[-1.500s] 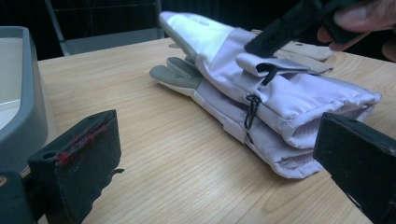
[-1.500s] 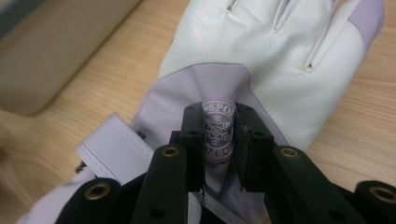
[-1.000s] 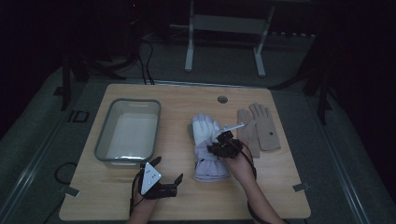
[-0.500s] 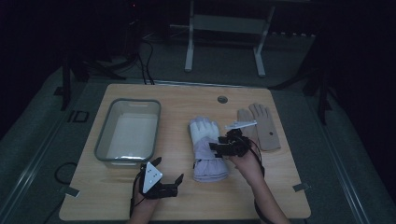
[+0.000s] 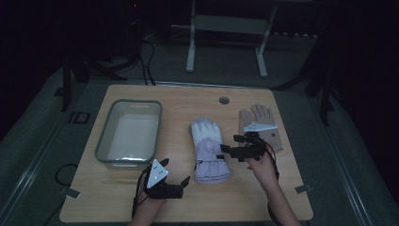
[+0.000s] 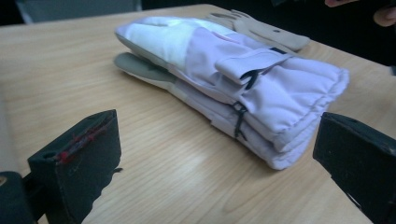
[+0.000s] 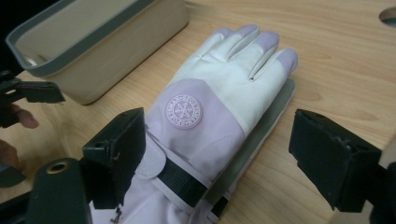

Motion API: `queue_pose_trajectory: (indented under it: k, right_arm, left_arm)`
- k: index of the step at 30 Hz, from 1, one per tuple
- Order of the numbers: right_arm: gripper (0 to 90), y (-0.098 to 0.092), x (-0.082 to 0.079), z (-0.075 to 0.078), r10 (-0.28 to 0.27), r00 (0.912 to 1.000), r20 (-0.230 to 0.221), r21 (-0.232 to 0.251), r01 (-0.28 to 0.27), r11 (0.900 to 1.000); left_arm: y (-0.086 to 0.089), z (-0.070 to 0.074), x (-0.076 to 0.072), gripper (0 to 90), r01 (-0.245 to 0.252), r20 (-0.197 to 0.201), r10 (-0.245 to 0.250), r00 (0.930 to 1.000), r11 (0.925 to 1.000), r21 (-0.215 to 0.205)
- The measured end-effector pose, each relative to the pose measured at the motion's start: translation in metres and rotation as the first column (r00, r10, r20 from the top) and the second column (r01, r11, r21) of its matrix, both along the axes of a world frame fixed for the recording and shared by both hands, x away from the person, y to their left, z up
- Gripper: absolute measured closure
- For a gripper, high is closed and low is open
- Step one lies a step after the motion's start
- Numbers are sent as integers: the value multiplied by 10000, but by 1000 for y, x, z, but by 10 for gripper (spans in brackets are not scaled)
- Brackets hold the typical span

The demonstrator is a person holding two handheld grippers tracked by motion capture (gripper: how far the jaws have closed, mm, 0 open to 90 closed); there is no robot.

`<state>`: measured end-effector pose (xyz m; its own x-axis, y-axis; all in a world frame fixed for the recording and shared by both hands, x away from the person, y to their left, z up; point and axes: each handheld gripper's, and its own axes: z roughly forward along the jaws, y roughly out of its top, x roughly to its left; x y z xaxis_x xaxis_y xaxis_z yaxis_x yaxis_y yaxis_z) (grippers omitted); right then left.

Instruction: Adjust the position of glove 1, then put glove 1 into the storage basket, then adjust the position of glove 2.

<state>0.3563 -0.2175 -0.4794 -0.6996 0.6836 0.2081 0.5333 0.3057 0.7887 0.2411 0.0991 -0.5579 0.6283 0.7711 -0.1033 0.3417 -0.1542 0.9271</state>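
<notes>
While cuff-near, the lilac glove (image 5: 208, 149) points far.

Lilac gloves (image 5: 209, 150): padded winter pair, stacked one on the other, flat mid-table, fingers pointing away, cuffs toward the near edge; white back panel, round snowflake badge, black wrist strap.
Tan glove (image 5: 260, 125): single, flat, well right of the lilac pair, fingers away.

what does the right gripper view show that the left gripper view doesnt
Right gripper view alone: the grey-rimmed tub, the round snowflake badge on the glove's back, and the table's cable hole. Left gripper view alone: the tan glove lying beyond, and the padded cuff edge seen end-on. Both share the lilac and white ski gloves, stacked as a pair on the wooden table, framed by open black fingers.
</notes>
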Motion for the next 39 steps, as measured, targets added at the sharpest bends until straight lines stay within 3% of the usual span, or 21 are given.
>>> queue_pose_trajectory:
  k: [2, 5, 8, 12, 15, 18, 24, 26, 28, 33, 39]
  right_arm:
    - [186, -2, -2, 1, 56, 9994, 350, -240, -47, 9997]
    - [174, -5, -2, 2, 115, 9982, 597, -212, -103, 9997]
    - [182, -8, -1, 4, 63, 9993, 370, -67, -61, 10000]
    - [145, -13, 2, 4, -173, 9996, -234, 160, 177, 9997]
    - [142, -14, 4, 3, -235, 9991, -362, 162, 241, 9996]
    - [135, -14, 7, 2, -324, 9976, -609, 500, 354, 9981]
    - [137, -8, 10, -1, -375, 9987, -348, 9, 376, 9993]
    - [171, -9, 12, -2, -429, 9985, -350, -44, 428, 9991]
    - [207, -9, 14, -4, -485, 9982, -358, -481, 468, 9977]
    - [266, -4, 17, -12, -453, 9982, -385, -956, 414, 9946]
    - [271, -2, 21, -18, -436, 9975, -557, -979, 380, 9945]
  left_arm:
    - [-2, 1, 3, 13, 178, -389, -183, 9991, 9998, -127]
    - [-5, 5, 6, 12, 383, -699, -399, 9968, 9990, -233]
    - [-10, 11, 8, 12, 514, -797, -531, 9954, 9984, -239]
    - [-15, 19, 13, 12, 526, -944, -514, 9942, 9986, 107]
    - [-19, 24, 19, 13, 545, -1137, -522, 9921, 9984, 176]
    - [-24, 28, 25, 13, 604, -1285, -548, 9902, 9974, 403]
    - [-30, 29, 35, 13, 530, -1444, -438, 9886, 9968, 600]
    - [-29, 28, 36, 13, 552, -1581, -463, 9863, 9971, 523]
    - [-28, 26, 37, 13, 625, -1704, -538, 9839, 9970, 466]
    - [-29, 25, 35, 13, 654, -1799, -553, 9821, 9966, 504]
    - [-31, 25, 34, 13, 711, -1947, -584, 9791, 9957, 587]
